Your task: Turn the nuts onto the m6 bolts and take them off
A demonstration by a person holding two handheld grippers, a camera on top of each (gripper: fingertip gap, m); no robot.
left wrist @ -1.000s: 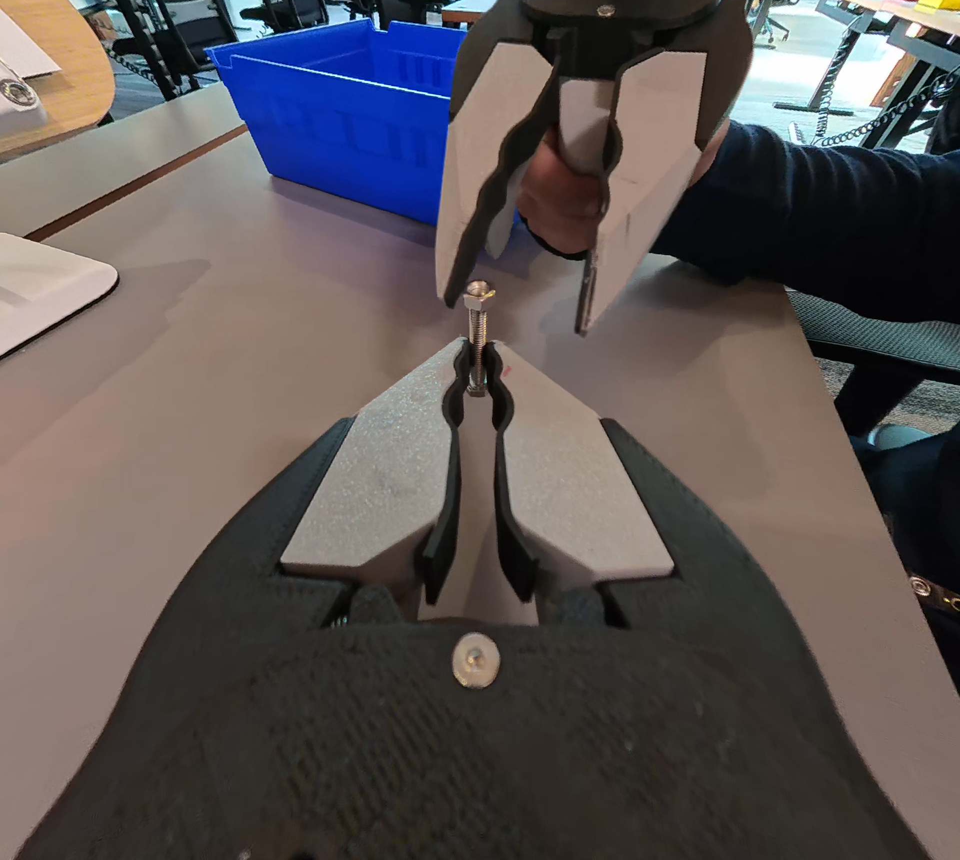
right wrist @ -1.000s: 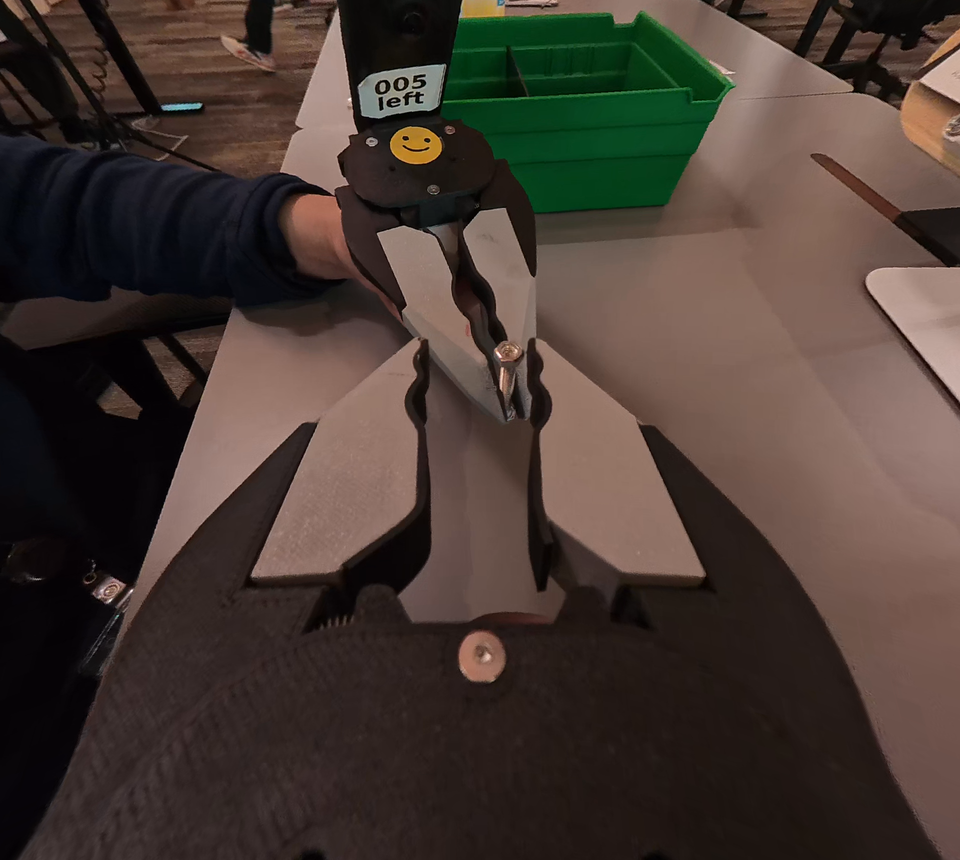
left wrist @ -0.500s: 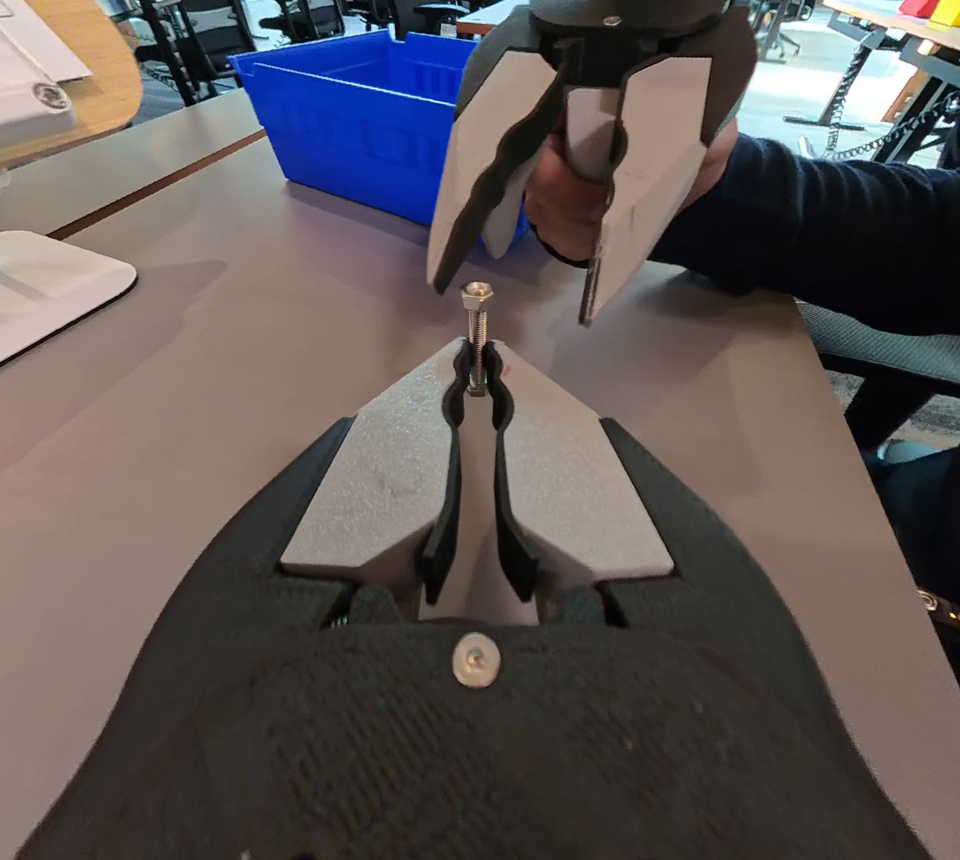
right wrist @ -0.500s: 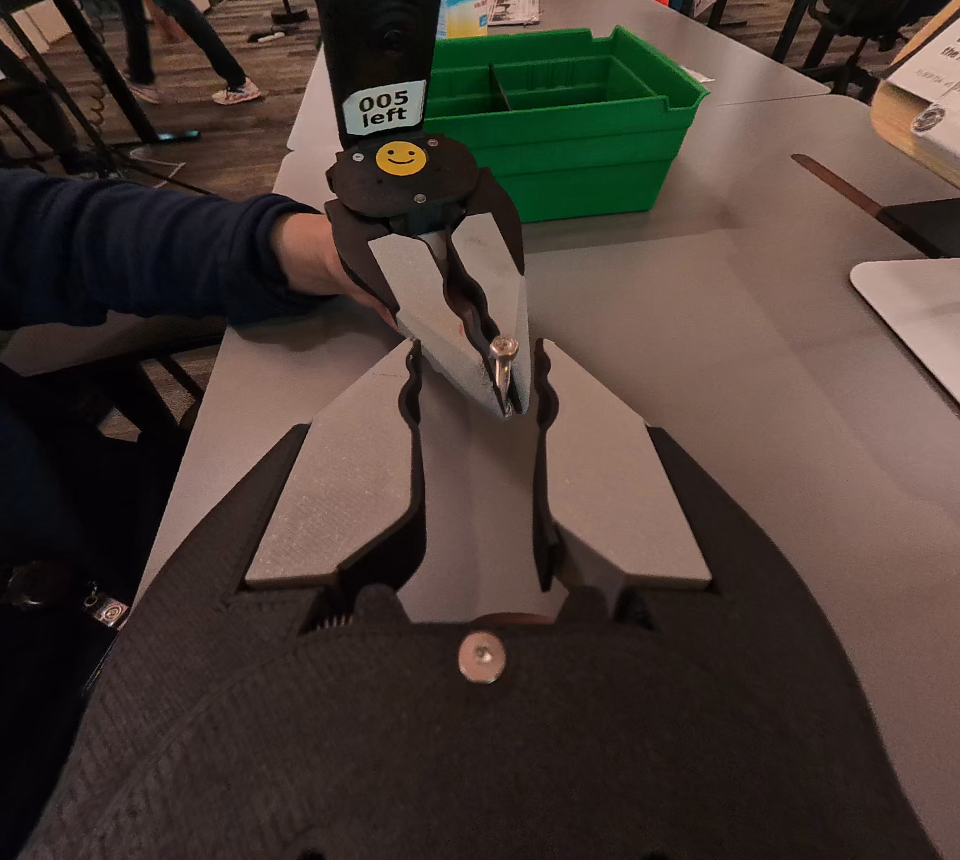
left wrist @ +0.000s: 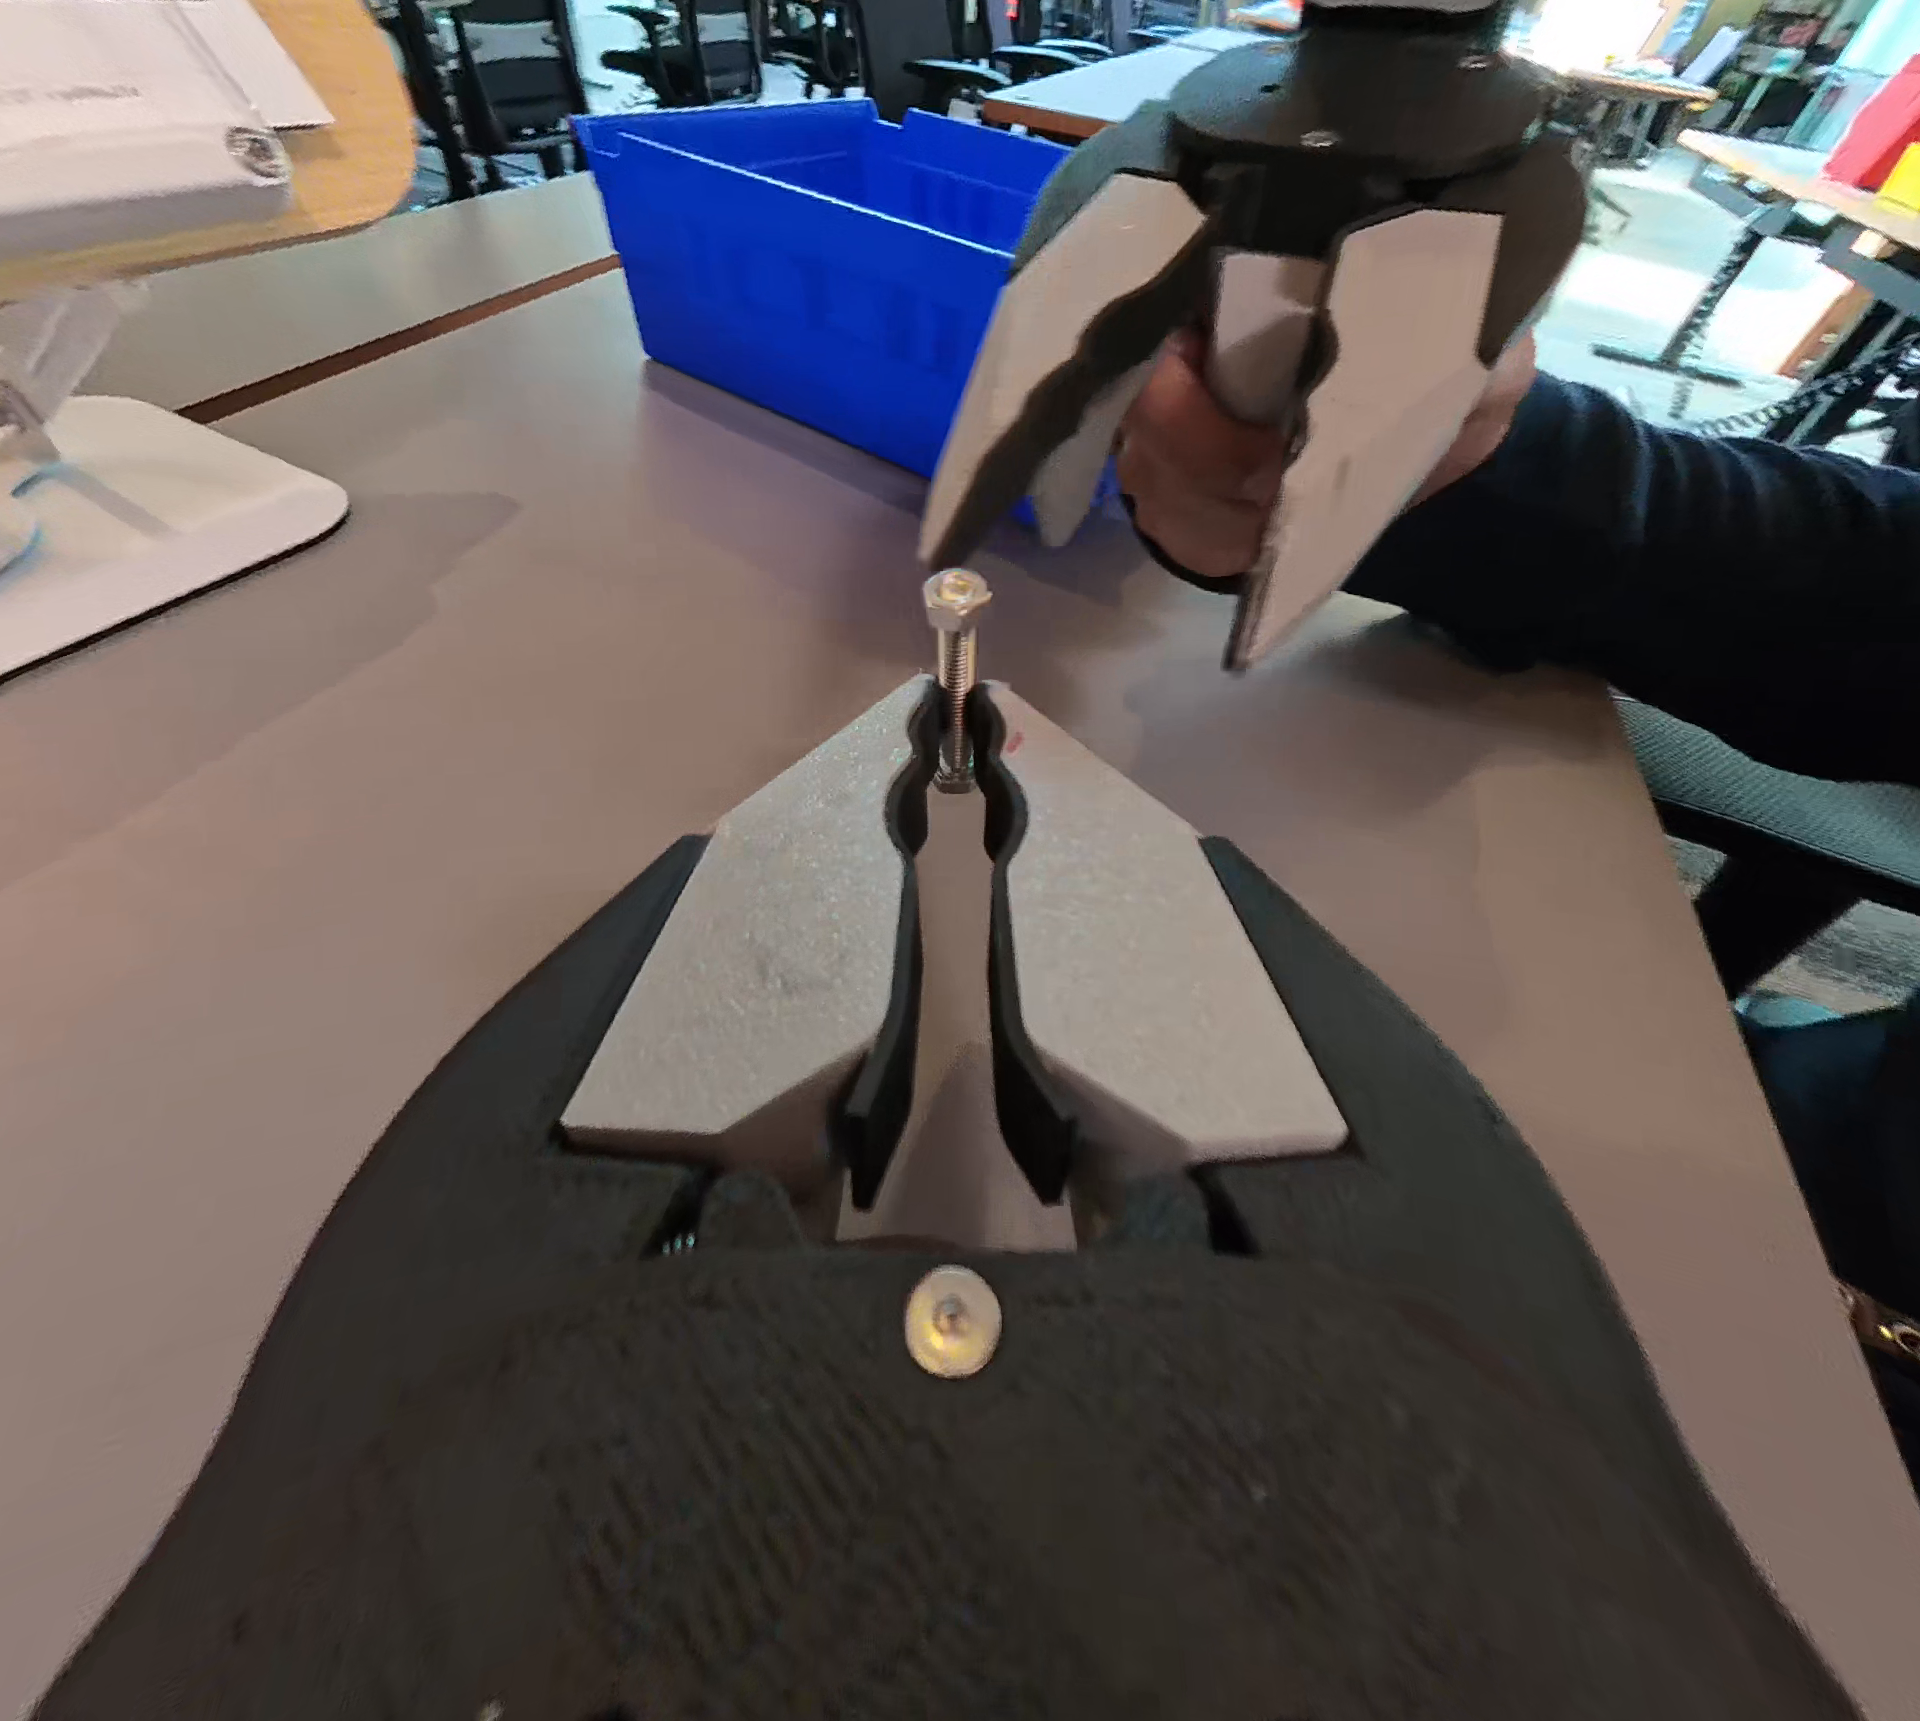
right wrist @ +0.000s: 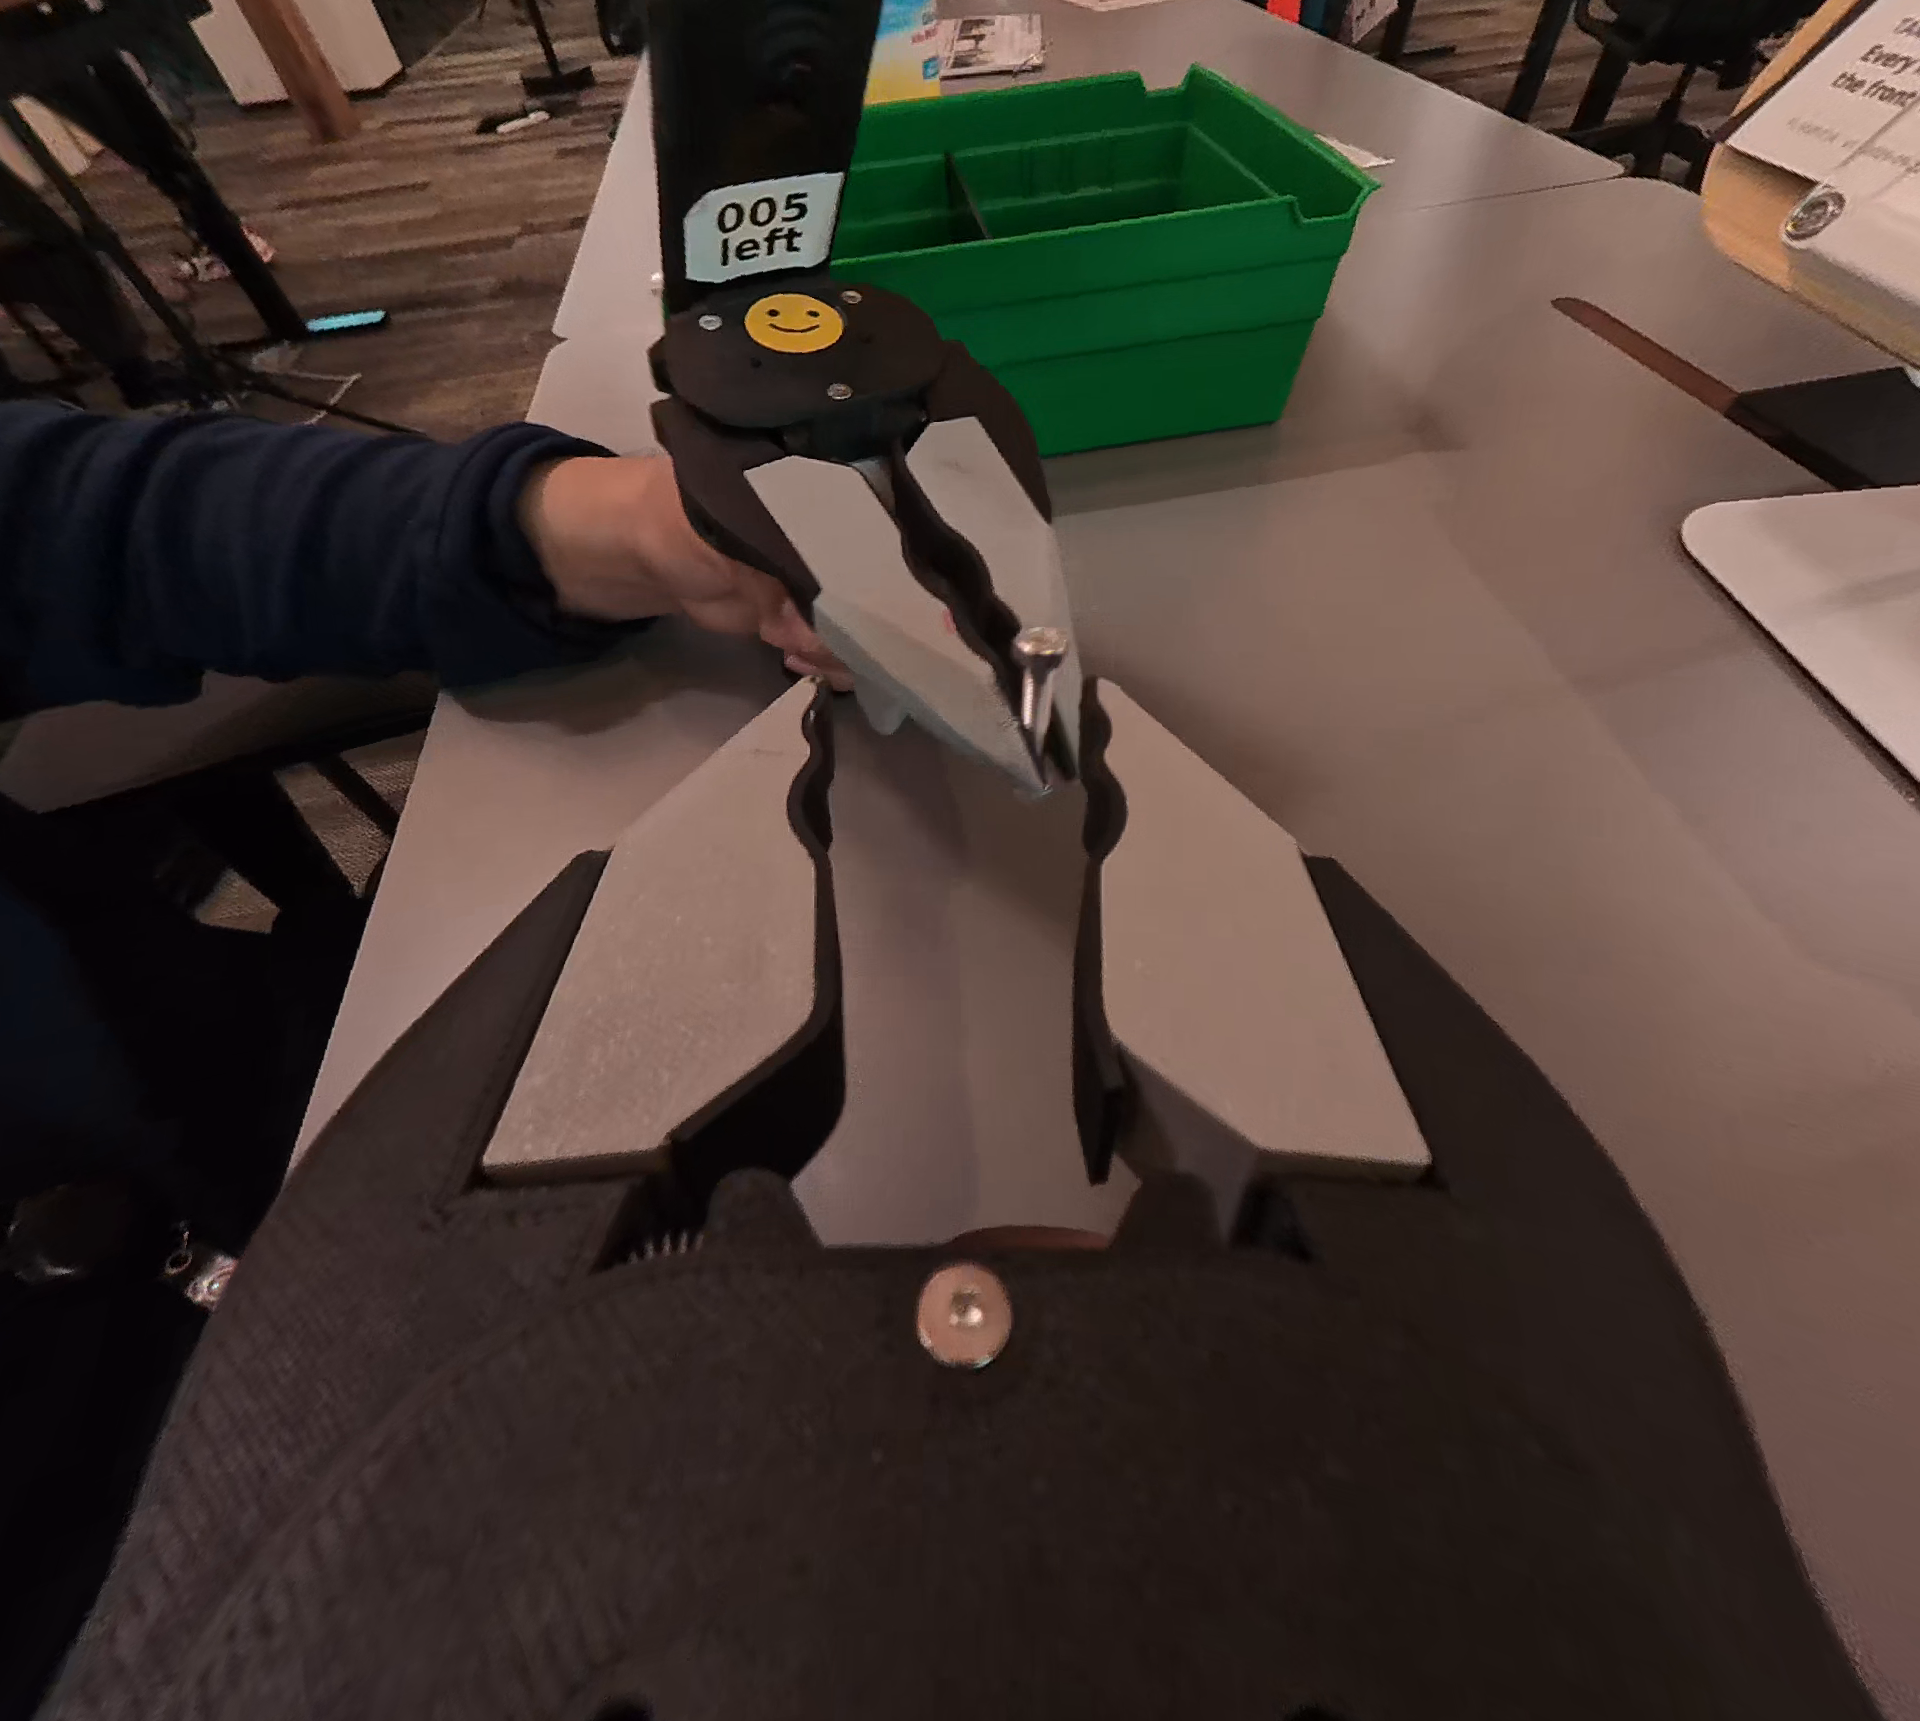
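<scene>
My left gripper (left wrist: 956, 703) is shut on a steel M6 bolt (left wrist: 950, 684) and holds it upright above the grey table (left wrist: 416, 736). A hex piece (left wrist: 956, 601) sits at the bolt's top end; I cannot tell if it is the nut or the head. My right gripper (left wrist: 1091, 601) is open and empty, pointing down, with one fingertip (left wrist: 940, 541) just above the hex piece. In the right wrist view my right gripper (right wrist: 951, 705) gapes wide, and the left gripper (right wrist: 1039, 772) with the bolt (right wrist: 1034, 684) stands near its right finger.
A blue bin (left wrist: 831, 300) stands behind the right gripper. A green divided bin (right wrist: 1091, 300) stands behind the left gripper. A white stand base (left wrist: 156, 518) with a sign lies at the table's side, also in the right wrist view (right wrist: 1818, 591). The table edge (right wrist: 395, 840) is near the person's arms. Both grippers' tips are close together, under 4 cm apart.
My right gripper has opened a little wider around the bolt's top. The left gripper keeps its hold on the bolt and has shifted toward the right finger.
</scene>
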